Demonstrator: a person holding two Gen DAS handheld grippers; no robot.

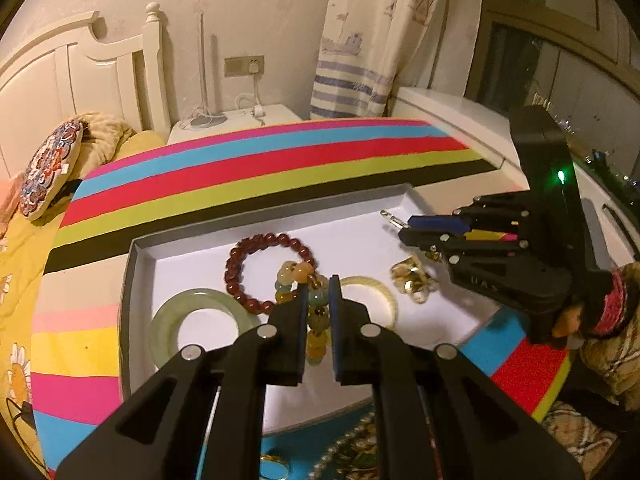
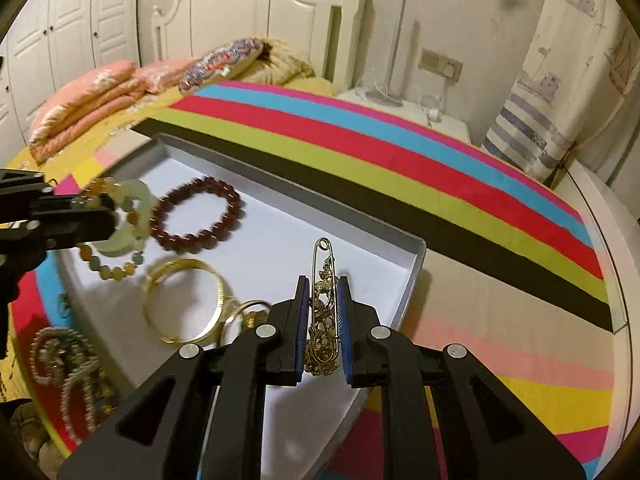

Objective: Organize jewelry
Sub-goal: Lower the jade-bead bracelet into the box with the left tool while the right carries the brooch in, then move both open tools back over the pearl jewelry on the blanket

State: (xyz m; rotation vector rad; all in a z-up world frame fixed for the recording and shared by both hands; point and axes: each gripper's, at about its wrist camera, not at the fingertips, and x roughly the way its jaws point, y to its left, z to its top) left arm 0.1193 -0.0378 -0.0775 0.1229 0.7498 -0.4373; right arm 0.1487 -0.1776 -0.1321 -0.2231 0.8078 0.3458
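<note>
A white shallow tray point(image 1: 132, 272) lies on a striped cloth. My left gripper point(image 1: 317, 282) is shut on a bracelet of yellow and green beads point(image 1: 316, 332), which hangs over the tray floor. Under it lie a dark red bead bracelet point(image 1: 240, 268), a pale green jade bangle point(image 1: 164, 328), a yellowish bangle point(image 1: 390, 300) and crumpled gold pieces point(image 1: 412, 280). My right gripper point(image 2: 323, 282) is shut on a long gold brooch pin point(image 2: 325, 276), above the tray's near right part point(image 2: 416, 268). In the left wrist view the right gripper point(image 1: 404, 230) hovers over the tray's far right corner.
Pearl strands point(image 2: 64, 368) and more jewelry lie on the cloth point(image 2: 440, 168) outside the tray's near side. The left gripper point(image 2: 114, 216) reaches in from the left. A bed with pillows point(image 2: 92, 92), a white nightstand point(image 1: 240, 120) and a curtain point(image 1: 360, 40) stand behind.
</note>
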